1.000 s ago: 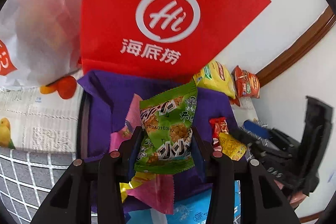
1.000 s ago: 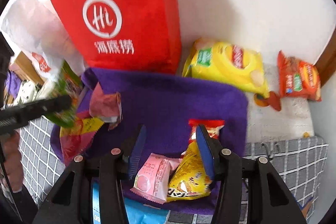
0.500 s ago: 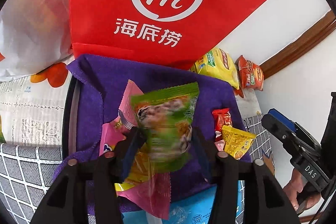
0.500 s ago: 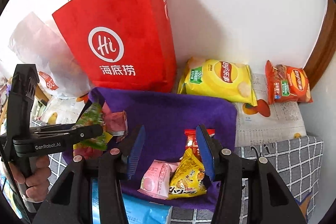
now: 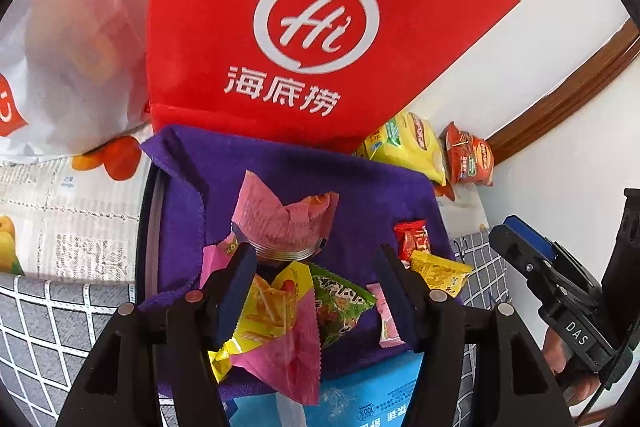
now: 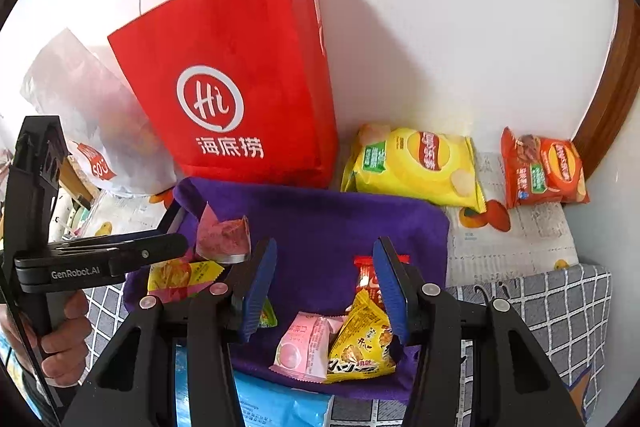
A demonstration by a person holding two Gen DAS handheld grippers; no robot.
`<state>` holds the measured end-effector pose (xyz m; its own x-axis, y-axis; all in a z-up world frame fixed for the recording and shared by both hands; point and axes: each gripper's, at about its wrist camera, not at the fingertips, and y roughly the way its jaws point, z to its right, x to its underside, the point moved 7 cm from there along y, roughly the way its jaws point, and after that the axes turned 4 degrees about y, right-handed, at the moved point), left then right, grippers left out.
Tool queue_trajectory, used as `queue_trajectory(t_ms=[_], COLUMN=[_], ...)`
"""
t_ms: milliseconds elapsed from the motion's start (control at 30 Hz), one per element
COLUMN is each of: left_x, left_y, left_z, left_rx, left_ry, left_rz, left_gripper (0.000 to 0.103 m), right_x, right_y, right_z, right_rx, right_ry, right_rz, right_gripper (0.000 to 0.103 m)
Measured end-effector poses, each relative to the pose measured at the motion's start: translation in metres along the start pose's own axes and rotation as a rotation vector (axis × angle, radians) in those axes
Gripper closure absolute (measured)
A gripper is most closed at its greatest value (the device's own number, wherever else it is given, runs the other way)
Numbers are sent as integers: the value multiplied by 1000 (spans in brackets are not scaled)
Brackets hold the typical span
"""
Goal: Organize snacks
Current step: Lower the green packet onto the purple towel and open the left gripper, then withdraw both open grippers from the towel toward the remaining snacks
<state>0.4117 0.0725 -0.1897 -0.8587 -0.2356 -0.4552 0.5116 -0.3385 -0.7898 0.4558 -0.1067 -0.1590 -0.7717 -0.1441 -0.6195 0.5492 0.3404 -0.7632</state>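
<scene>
A purple cloth (image 5: 280, 179) lines a dark-rimmed tray and holds several small snack packets. The green packet (image 5: 340, 303) lies loose on the cloth beside a yellow-and-pink packet (image 5: 268, 315), just below my left gripper (image 5: 314, 259). The left jaws are opening and nothing touches their pads. A crumpled pink packet (image 5: 280, 223) sits further back. My right gripper (image 6: 324, 259) hangs open above a pale pink packet (image 6: 308, 347) and a yellow packet (image 6: 360, 347), with a red packet (image 6: 366, 273) beside its right finger. It holds nothing.
A red paper bag (image 6: 240, 87) stands against the wall behind the cloth, with a white plastic bag (image 6: 92, 107) to its left. A yellow chip bag (image 6: 416, 163) and an orange-red chip bag (image 6: 544, 167) lie at the back right. A blue pack (image 6: 280, 403) lies at the near edge.
The left jaws spread and the green packet slid out of them onto the packets on the cloth. The right gripper rose a little, its jaws unchanged.
</scene>
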Motion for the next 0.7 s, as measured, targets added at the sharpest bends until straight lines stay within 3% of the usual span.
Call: queue_trajectory(t_ms=[200,433,700], left_x=[-1,-2,-5], left_y=[-8,-26,-57], left_z=[4,15,28], left_rx=[11,22,42], left_ry=[7,33,78], left_rz=[11,41,103], left_gripper=[43,43,43], right_x=[-5,-7,12], right_y=[-14,-27,-58], right_z=[-6,-14,-26], right_rx=[-19,25,48], right_ry=[-3,-17,-57], right_rz=[66,113,142], right_gripper=[53,53,53])
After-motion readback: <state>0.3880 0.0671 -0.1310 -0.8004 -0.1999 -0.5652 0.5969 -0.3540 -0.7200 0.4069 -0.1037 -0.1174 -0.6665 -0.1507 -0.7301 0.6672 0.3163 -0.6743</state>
